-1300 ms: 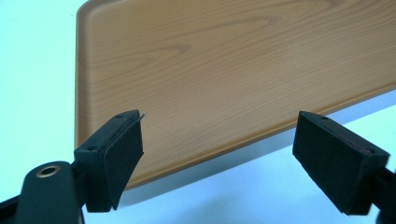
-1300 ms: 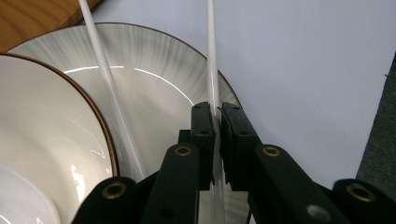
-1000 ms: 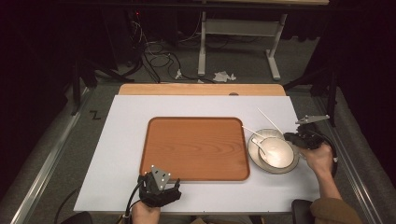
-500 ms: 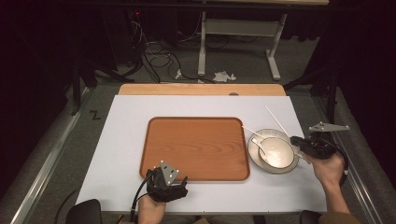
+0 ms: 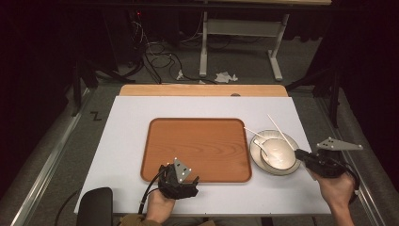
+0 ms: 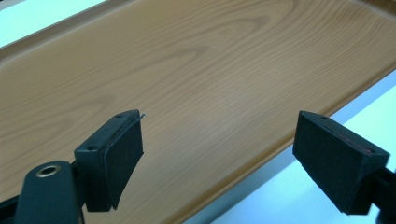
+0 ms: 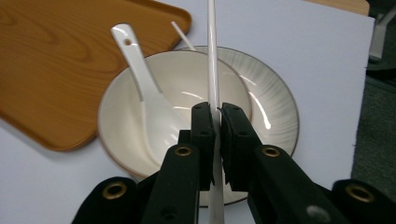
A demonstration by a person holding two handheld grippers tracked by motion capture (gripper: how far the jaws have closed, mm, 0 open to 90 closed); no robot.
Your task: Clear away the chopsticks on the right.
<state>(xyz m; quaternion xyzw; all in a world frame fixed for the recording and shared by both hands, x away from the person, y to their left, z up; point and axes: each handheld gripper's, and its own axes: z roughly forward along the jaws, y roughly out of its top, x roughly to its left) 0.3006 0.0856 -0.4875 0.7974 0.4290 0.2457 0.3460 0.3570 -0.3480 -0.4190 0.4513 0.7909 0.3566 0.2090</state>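
Note:
A wooden tray (image 5: 197, 148) lies empty in the middle of the white table. To its right a white bowl (image 5: 277, 155) sits on a pale plate (image 5: 256, 157), with a white spoon (image 7: 144, 102) resting in the bowl. My right gripper (image 7: 217, 109) is shut on a white chopstick (image 7: 212, 56) that reaches out over the bowl (image 7: 177, 79). A second chopstick (image 7: 182, 35) lies across the far rim of the plate (image 7: 275, 102). My left gripper (image 6: 219, 149) stands open over the tray's near edge (image 6: 187, 70), nothing between its jaws. From above, the left gripper (image 5: 181, 181) sits at the tray's front rim.
The white table top (image 5: 131, 141) has bare room left of the tray and behind it. A wooden board (image 5: 202, 90) borders its far edge. A dark round object (image 5: 94, 207) sits at the near left corner. Cables and a stand's legs lie on the floor beyond.
My left gripper has moved right and forward to the tray's near edge. My right gripper has drawn slightly toward the near side, with the chopstick still in it.

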